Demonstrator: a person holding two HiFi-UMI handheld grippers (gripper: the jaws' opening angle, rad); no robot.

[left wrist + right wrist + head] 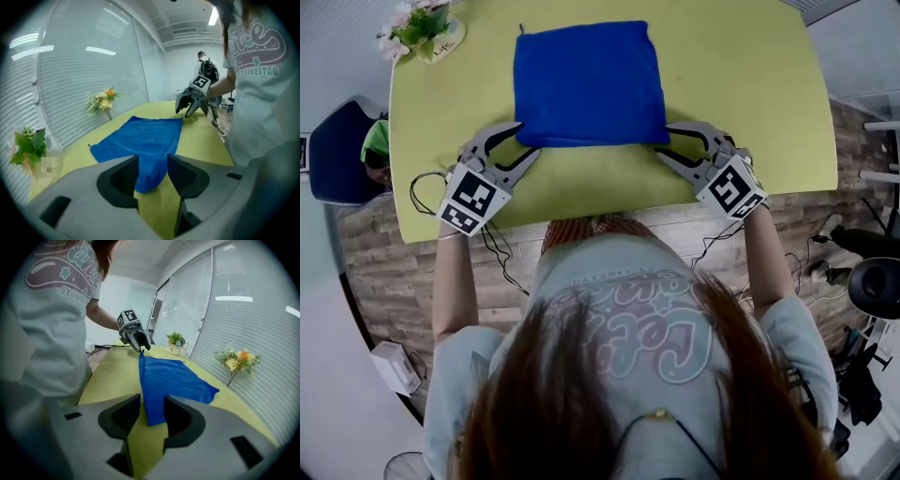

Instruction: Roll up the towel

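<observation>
- The left gripper (526, 141) stands released. In the left gripper view its jaws are parted, and the near left corner of the towel (143, 140) lies in the gap between them. Neither pad presses on the cloth.
- The right gripper (664, 141) is released as well. The right gripper view shows its jaws apart with the near right corner of the towel (166, 378) between them, lying loose on the table.
- Both grippers slope down toward the table, one at each end of the towel's near edge, their tips pointing inward at each other. Each carries its marker cube at the back, toward the person's hand.
- From the left gripper view, the right gripper (190, 105) shows at the far end of that same towel edge. From the right gripper view, the left gripper (138, 344) shows likewise.
- The towel (589, 82) is blue and roughly square and is spread flat, not rolled. It lies on the middle of the yellow-green table (750, 84), with its far edge close to the table's far edge. A bare strip of table runs between its near edge and the table's near edge.
- A small pot of flowers (420, 28) stands at the table's far left corner, well apart from the towel.
- The person, in a light printed T-shirt, stands at the table's near edge with both arms stretched forward.
</observation>
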